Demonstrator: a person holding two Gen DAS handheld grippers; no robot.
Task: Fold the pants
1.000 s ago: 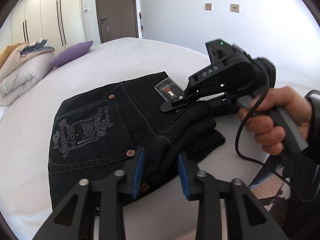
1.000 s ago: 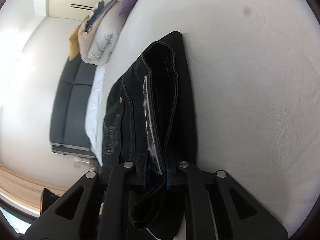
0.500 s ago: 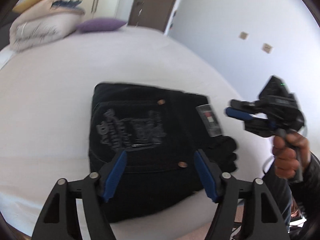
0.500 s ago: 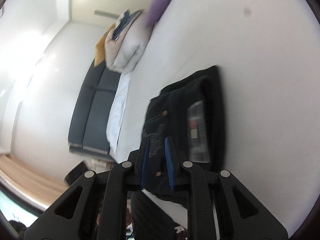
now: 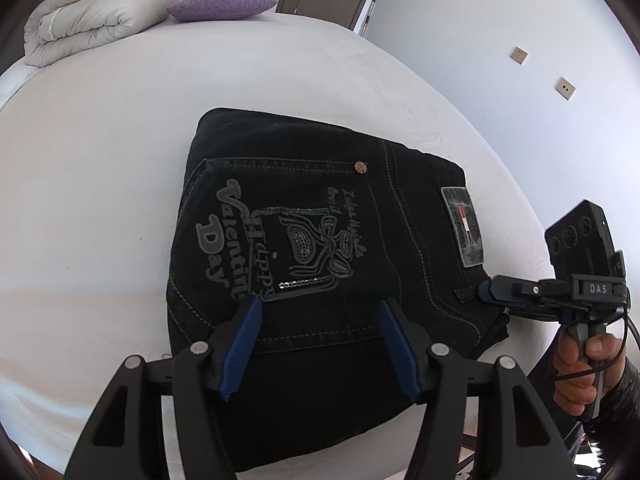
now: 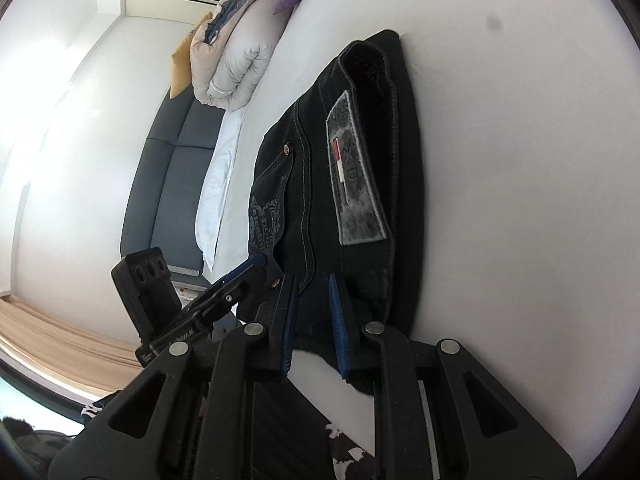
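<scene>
Black folded pants point(image 5: 320, 248) lie flat on the white bed point(image 5: 100, 168), back pocket print and grey waistband label facing up. My left gripper point(image 5: 320, 344) is open and empty, hovering over the near edge of the pants. My right gripper point(image 6: 314, 320) is open a little, fingers apart at the near waistband end of the pants point(image 6: 352, 168), holding nothing. It also shows in the left wrist view point(image 5: 486, 292) at the right edge of the pants, held by a hand.
A folded grey duvet point(image 5: 92, 20) and a purple pillow point(image 5: 220, 6) lie at the far end of the bed. A dark sofa point(image 6: 168, 176) stands beside the bed. The bed's near edge drops off just below the pants.
My right gripper let go of the waistband fold, which now lies flat. My left gripper opened wide and rose above the pants. The bundle is now a neat flat rectangle.
</scene>
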